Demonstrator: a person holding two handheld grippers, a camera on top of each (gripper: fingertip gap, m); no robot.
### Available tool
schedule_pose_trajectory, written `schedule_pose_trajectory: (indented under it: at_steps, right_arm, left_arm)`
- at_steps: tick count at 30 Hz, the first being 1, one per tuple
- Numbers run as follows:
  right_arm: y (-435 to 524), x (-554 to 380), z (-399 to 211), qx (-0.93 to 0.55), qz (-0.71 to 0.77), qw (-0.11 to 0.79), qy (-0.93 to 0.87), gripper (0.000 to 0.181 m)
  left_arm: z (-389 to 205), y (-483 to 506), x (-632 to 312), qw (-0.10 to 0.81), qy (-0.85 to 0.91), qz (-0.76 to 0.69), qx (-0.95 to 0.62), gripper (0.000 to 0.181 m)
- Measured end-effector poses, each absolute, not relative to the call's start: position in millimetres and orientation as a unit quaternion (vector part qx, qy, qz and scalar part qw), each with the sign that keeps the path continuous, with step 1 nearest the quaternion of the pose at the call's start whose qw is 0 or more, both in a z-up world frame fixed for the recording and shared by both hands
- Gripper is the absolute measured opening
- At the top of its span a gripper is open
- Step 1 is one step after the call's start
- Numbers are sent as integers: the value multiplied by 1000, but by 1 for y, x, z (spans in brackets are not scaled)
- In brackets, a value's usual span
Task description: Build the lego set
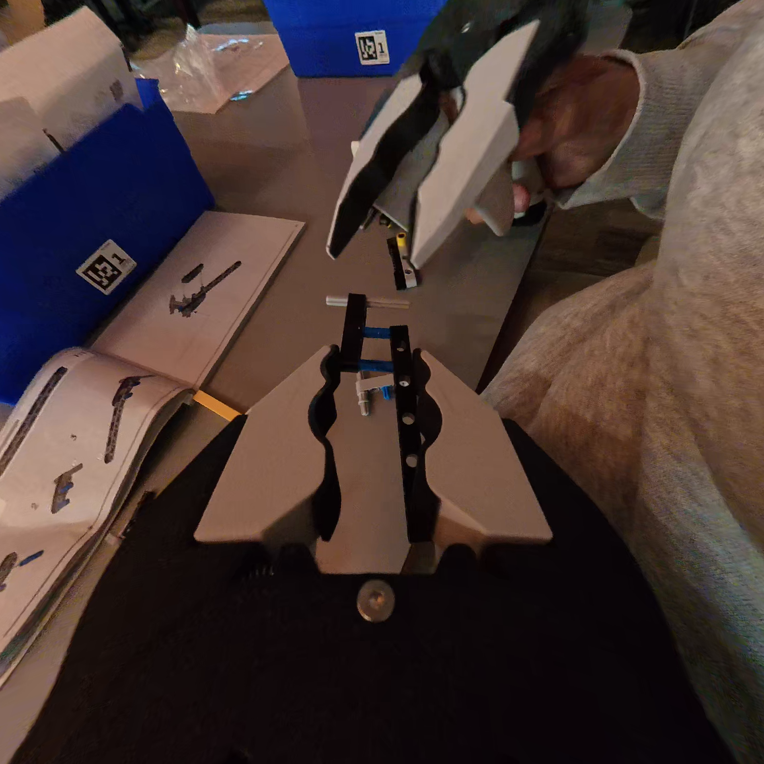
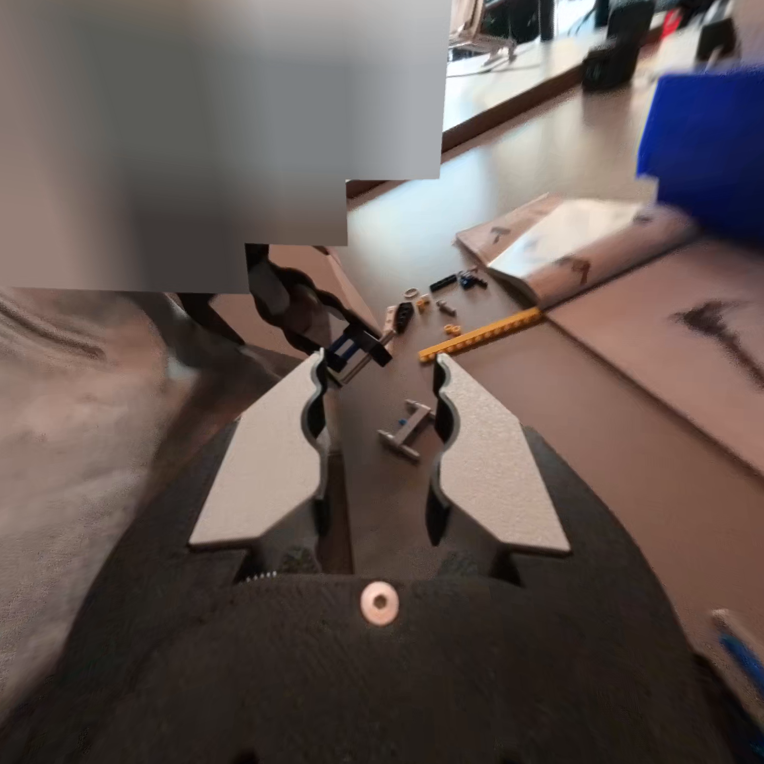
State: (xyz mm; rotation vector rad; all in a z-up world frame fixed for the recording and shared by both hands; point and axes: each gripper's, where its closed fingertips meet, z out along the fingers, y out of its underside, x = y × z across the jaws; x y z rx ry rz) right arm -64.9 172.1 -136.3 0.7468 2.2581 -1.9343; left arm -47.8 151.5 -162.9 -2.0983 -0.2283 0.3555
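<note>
At frame centre the left gripper [image 1: 376,359] fingers clamp a black beam assembly [image 1: 386,351] with 2 blue pins, while the right gripper [image 2: 378,364] fingers gape wide above a grey piece [image 2: 405,430] on the surface [image 2: 558,413].

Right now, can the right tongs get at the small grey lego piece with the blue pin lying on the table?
Probably yes. The right tongs are open, and the small grey lego piece with the blue pin lies on the brown table just below the gap between their fingers, with nothing visible over it. The left tongs, holding the black beam assembly, stay aside.
</note>
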Motion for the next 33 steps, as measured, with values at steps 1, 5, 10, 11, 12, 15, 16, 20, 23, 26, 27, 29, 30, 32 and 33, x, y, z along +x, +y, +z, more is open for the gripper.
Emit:
schedule_pose_trajectory:
  at_steps: [1, 5, 10, 11, 12, 15, 16, 20, 23, 26, 27, 29, 30, 32, 33]
  right_arm:
    - [170, -62, -136, 214, -622, -4, 753, 53]
    - [159, -49, -139, 158, -610, -37, 775, 45]
    - [159, -43, -133, 166, -634, 16, 755, 41]
    - [158, -42, -134, 166, -631, 20, 757, 41]
    - [157, -41, -136, 165, -628, 22, 760, 41]
    - [155, -41, -137, 161, -625, 12, 764, 42]
    - [155, -40, -137, 160, -625, 12, 764, 42]
    - [155, -40, -138, 159, -622, 14, 766, 38]
    - [155, -40, -139, 159, -621, 12, 767, 40]
    - [155, -40, -141, 158, -615, 5, 772, 40]
    - [155, -40, -142, 157, -613, 3, 774, 39]
    - [155, -41, -141, 154, -612, -3, 776, 37]
    - [156, -41, -141, 152, -612, -9, 776, 35]
    - [157, -42, -141, 149, -610, -16, 778, 32]
    - [157, -41, -141, 148, -609, -16, 779, 32]
  left_arm:
    - [-164, 152, -47, 480, -95, 140, -861, 32]
    - [-164, 155, -45, 483, -97, 129, -861, 31]
    - [-159, 156, -45, 500, -110, 115, -851, 31]
    - [-158, 156, -44, 504, -111, 111, -849, 31]
    - [-156, 157, -44, 507, -112, 109, -847, 31]
    - [-156, 156, -43, 508, -112, 107, -848, 31]
    - [-156, 156, -43, 508, -112, 105, -847, 31]
    - [-158, 156, -41, 506, -108, 101, -850, 31]
    - [-158, 156, -42, 504, -113, 101, -850, 31]
    - [-160, 156, -42, 501, -114, 99, -852, 31]
    - [-160, 156, -42, 500, -114, 99, -853, 31]
    - [-160, 156, -42, 502, -113, 99, -852, 31]
    - [-159, 156, -42, 503, -112, 99, -851, 30]
    - [-159, 157, -41, 504, -107, 102, -851, 31]
    - [-159, 157, -41, 503, -104, 105, -852, 31]
